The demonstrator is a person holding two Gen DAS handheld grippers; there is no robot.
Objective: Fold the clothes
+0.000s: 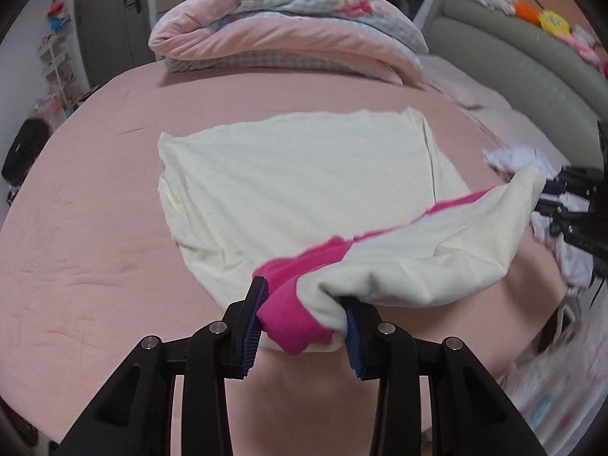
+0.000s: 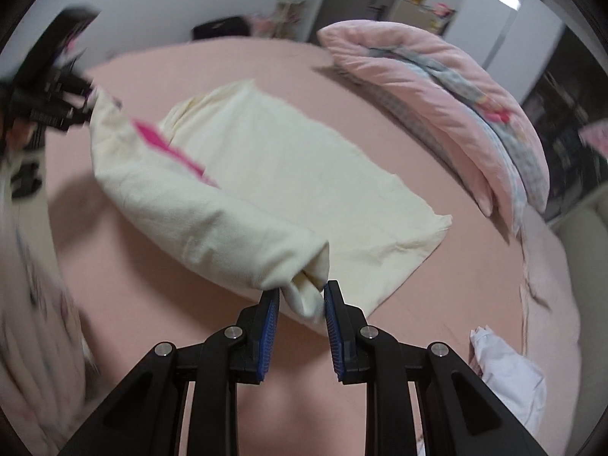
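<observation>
While clamped on a bunched pink-trimmed corner, left gripper [image 1: 304, 323] level above the bed [image 1: 95, 228], lifting the near edge of a cream garment [image 1: 296, 186] whose far half lies flat on the pink sheet; folded pink quilt [image 1: 281, 34] behind. From the right wrist: right gripper [image 2: 302, 315] pinching the garment's other cream corner, fingers [image 2: 269, 323] closed on cloth; white cloth [image 2: 505, 372] nearby.

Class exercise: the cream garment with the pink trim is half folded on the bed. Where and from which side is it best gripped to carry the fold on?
Grip the cream garment at the two corners of its lifted near edge, coming from the near side of the bed. The left hand-held gripper pinches the pink-trimmed corner, the right hand-held gripper the plain one. That edge hangs free while the rest lies flat.
</observation>
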